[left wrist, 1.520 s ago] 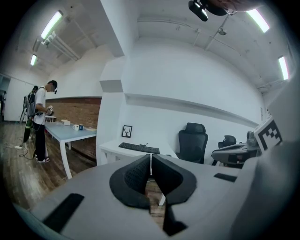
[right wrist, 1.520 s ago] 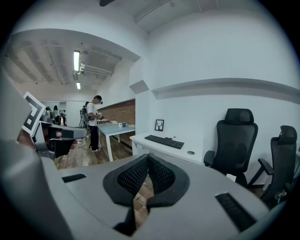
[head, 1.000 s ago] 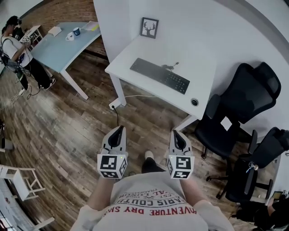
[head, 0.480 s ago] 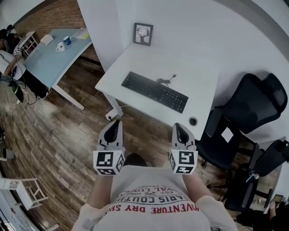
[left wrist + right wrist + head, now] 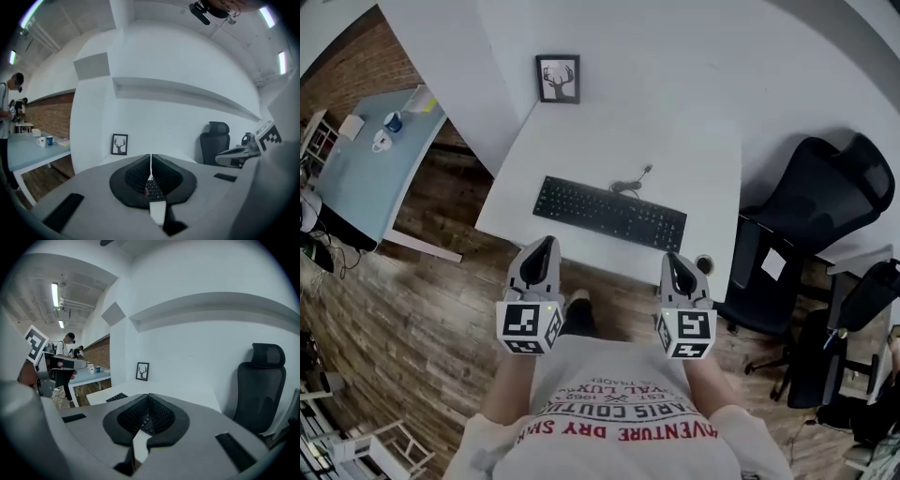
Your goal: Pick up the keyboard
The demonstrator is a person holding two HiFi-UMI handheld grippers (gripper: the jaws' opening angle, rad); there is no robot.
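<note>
Keyboard [image 5: 609, 214] is lying flat on the white desk [image 5: 703, 141], close to its near edge, with its cable trailing toward the wall. Nothing is being lifted yet, so the reach, grasp and raise are all waiting to be done. The left gripper [image 5: 544, 246] and right gripper [image 5: 674, 261] are hovering just short of the desk edge, apart from the keyboard. Both are clenching their jaws together on nothing.

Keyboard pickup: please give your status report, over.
Left gripper and right gripper shut, empty, short of the keyboard. Keyboard flat on desk, untouched. Its cable trails behind, not in the way.
</note>
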